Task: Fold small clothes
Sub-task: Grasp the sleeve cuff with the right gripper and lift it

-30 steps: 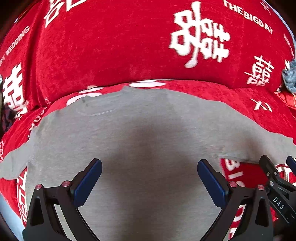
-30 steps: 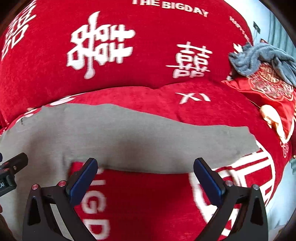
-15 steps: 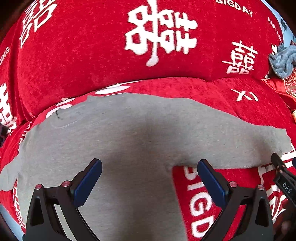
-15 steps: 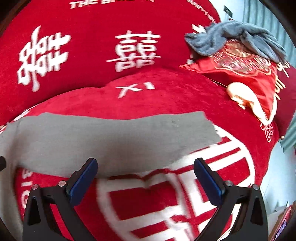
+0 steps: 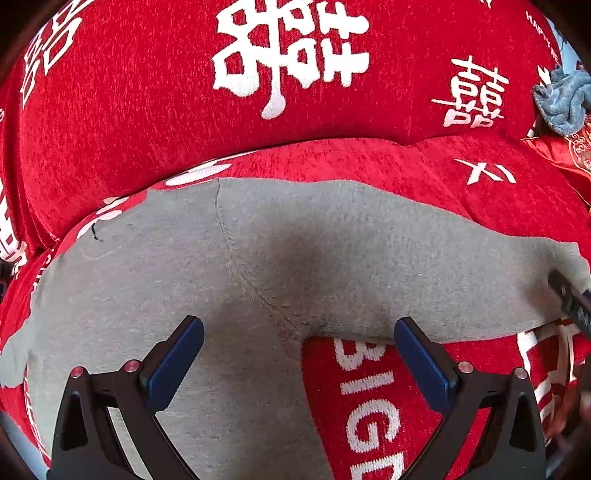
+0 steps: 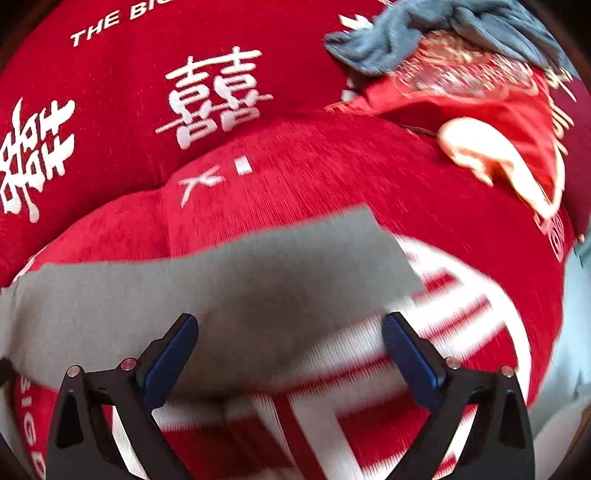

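Observation:
A pair of small grey trousers [image 5: 258, 266] lies spread flat on the red sofa seat [image 5: 388, 162]. In the left wrist view my left gripper [image 5: 295, 354] hangs open over the crotch, where the two legs part, with nothing between its fingers. The far leg runs off to the right, and the tip of the other gripper [image 5: 570, 301] shows at its end. In the right wrist view my right gripper [image 6: 290, 350] hovers over the lower edge of that grey leg [image 6: 221, 288] near its cuff. Its jaws are wide and closing, and the pads press on nothing.
The red sofa back [image 5: 147, 122] with white characters rises behind the seat. A crumpled blue-grey cloth [image 6: 424, 33] lies on a red embroidered cushion [image 6: 498, 122] at the far right. The seat's right edge [image 6: 546, 332] drops to a pale floor.
Both grippers have slid to the right along the trousers. The left went from the body to the crotch. The right went from mid-leg to near the cuff, and its view is now motion-blurred.

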Available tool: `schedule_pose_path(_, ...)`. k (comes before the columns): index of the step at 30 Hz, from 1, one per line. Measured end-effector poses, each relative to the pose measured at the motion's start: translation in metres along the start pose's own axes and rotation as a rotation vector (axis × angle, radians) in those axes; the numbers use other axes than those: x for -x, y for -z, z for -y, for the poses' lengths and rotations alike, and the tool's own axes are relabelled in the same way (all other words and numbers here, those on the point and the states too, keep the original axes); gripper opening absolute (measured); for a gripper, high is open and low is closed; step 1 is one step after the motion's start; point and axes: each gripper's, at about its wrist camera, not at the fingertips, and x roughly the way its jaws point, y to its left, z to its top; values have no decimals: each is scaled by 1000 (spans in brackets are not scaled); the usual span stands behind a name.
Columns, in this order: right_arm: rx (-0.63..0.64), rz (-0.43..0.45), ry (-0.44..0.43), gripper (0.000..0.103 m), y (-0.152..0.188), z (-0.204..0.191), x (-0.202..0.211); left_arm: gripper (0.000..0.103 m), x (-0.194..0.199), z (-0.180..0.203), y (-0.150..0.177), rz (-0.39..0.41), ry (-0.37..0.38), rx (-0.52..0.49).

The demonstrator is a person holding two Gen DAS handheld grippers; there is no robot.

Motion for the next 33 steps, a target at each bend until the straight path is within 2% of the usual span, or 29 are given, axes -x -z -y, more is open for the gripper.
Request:
schedule_pose_path(2,36,22,27,49,-7,-3,-6,103,-1,-4,-1,1,-4,10)
schedule_pose_path(3,32,0,-19,6,-10,-1,-10,103,-1,-6,-2,3,-7,14)
schedule_pose_path(5,-10,0,-104,7,-11,8,-9,103,-3,-12,-5,6,-11,27)
schedule_pose_path(9,-88,89,-176,6,-4,33,20,103,-11,-26,-12,-3,-11,78)
schedule_pose_path(14,-127,152,-189,6,2,41,48,103,-29,-32,-22,-33,-25,108)
schedule_pose_path(16,-124,163,-173,6,2,38,51,103,-46,-25,-22,-99,-62,59)
schedule_pose_path(20,-125,159,-168,6,4,33,57,103,-42,-32,-22,-94,-25,61)
schedule_pose_path(23,-139,173,-191,6,2,30,70,103,-25,-50,-14,-58,-2,79)
schedule_pose_path(28,-91,221,-222,6,-8,-2,103,103,-11,-95,9,-46,-4,152)
schedule_pose_path(33,-29,255,-261,6,-19,-54,136,103,-2,-133,28,-58,12,220)
